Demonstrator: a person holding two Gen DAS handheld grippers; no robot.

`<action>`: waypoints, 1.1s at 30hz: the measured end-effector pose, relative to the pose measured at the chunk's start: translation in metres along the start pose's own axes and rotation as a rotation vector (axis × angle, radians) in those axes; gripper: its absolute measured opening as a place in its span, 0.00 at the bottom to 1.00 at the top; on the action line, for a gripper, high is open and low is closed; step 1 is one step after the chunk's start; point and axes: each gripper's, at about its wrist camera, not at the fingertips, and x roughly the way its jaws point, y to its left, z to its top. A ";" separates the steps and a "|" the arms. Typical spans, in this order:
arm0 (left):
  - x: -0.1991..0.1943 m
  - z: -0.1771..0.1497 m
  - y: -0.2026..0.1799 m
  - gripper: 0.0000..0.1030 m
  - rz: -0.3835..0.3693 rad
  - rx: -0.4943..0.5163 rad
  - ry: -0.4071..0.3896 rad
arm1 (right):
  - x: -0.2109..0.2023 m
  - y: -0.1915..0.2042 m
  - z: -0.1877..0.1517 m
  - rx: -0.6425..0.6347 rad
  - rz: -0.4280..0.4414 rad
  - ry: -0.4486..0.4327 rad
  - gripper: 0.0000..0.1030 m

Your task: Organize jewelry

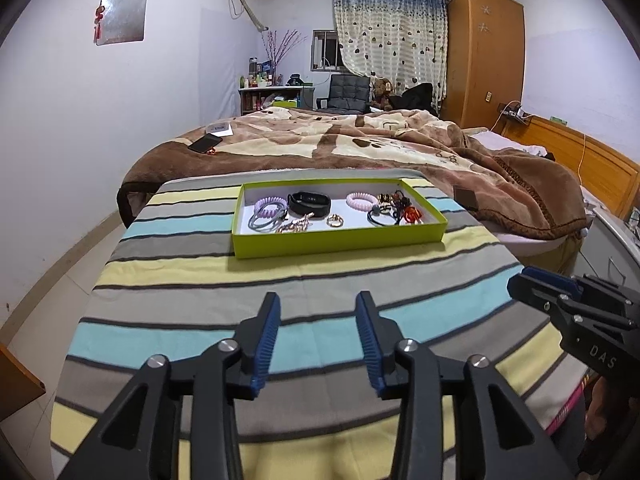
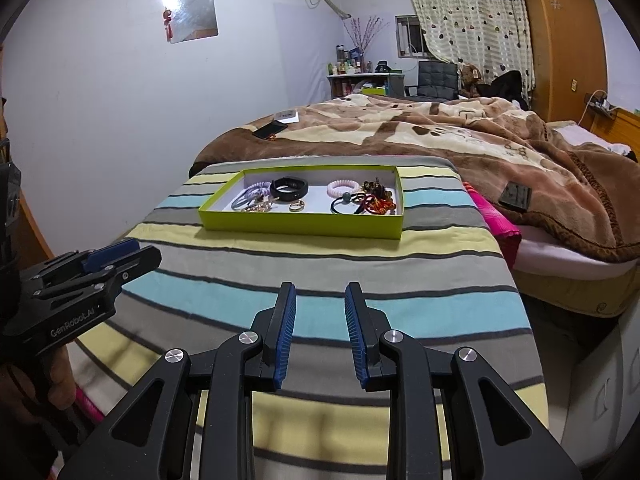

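Observation:
A shallow lime-green tray (image 1: 340, 241) (image 2: 300, 226) sits at the far end of a striped cloth. It holds a black band (image 1: 309, 202) (image 2: 289, 189), purple and grey hair ties (image 1: 267, 213) (image 2: 249, 196), a pink coil tie (image 1: 362, 201) (image 2: 343, 188), a gold ring (image 1: 334, 221) (image 2: 296, 206), gold pieces (image 1: 294, 226) and a heap of dark and red ties (image 1: 400, 209) (image 2: 372, 202). My left gripper (image 1: 318, 304) is open and empty, well short of the tray. My right gripper (image 2: 320, 294) is open and empty, also short of it.
The striped cloth (image 1: 200, 280) covers a table that butts against a bed with a brown blanket (image 1: 360, 140). A phone (image 1: 205, 143) lies on the blanket. A pink cloth (image 2: 500, 224) hangs at the table's right edge. The floor drops off on the left.

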 end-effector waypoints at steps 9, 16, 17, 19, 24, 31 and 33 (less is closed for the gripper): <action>-0.009 -0.012 0.004 0.43 0.028 -0.028 -0.006 | -0.008 0.008 -0.009 -0.032 -0.018 -0.009 0.26; -0.009 -0.016 0.005 0.43 0.047 -0.027 -0.010 | -0.010 0.008 -0.010 -0.032 -0.020 -0.010 0.26; -0.009 -0.016 0.005 0.43 0.045 -0.029 -0.010 | -0.010 0.008 -0.010 -0.033 -0.021 -0.011 0.26; -0.008 -0.016 0.005 0.43 0.045 -0.028 -0.008 | -0.010 0.007 -0.011 -0.034 -0.022 -0.011 0.26; -0.007 -0.016 0.007 0.43 0.049 -0.026 -0.008 | -0.012 0.009 -0.012 -0.034 -0.025 -0.010 0.26; -0.007 -0.018 0.010 0.43 0.057 -0.024 -0.010 | -0.011 0.009 -0.012 -0.034 -0.023 -0.003 0.26; -0.007 -0.018 0.011 0.43 0.058 -0.022 -0.008 | -0.011 0.009 -0.013 -0.033 -0.021 -0.002 0.26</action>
